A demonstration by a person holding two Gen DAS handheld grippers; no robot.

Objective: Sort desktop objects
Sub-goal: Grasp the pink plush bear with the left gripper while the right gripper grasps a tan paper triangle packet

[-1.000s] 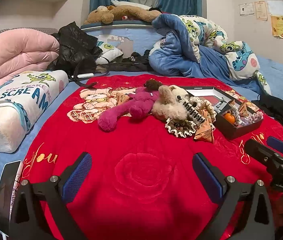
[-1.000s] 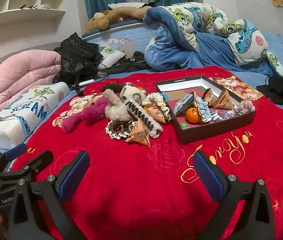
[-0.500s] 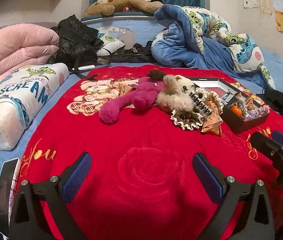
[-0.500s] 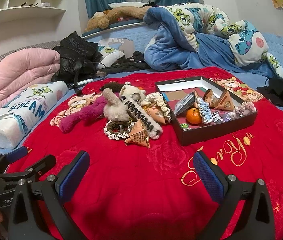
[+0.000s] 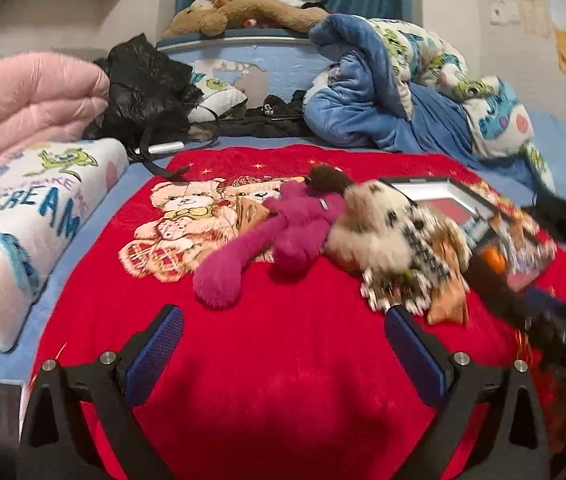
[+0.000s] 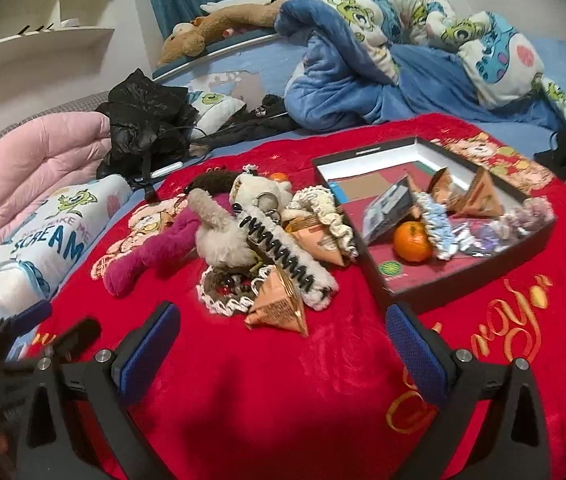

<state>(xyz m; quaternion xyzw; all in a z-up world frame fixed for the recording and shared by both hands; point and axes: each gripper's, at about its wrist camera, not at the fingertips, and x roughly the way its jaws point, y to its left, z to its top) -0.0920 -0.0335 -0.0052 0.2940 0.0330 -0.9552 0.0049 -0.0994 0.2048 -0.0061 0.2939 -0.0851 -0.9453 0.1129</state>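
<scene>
Both the left gripper (image 5: pixel 283 354) and the right gripper (image 6: pixel 283 350) hover with blue-padded fingers spread wide, holding nothing, at the bottom of their frames over the red rose-patterned blanket (image 6: pixel 267 392). At centre frame, a heap of plush toys (image 6: pixel 223 232), hair scrunchies and an orange pyramid-shaped snack packet (image 6: pixel 277 304) lies just left of the shallow black cardboard box (image 6: pixel 471 276), which holds a small orange tangerine (image 6: pixel 413 242).

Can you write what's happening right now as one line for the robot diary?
left tongs: open, empty | right tongs: open, empty, nearest triangle packet | box: holds orange
</scene>
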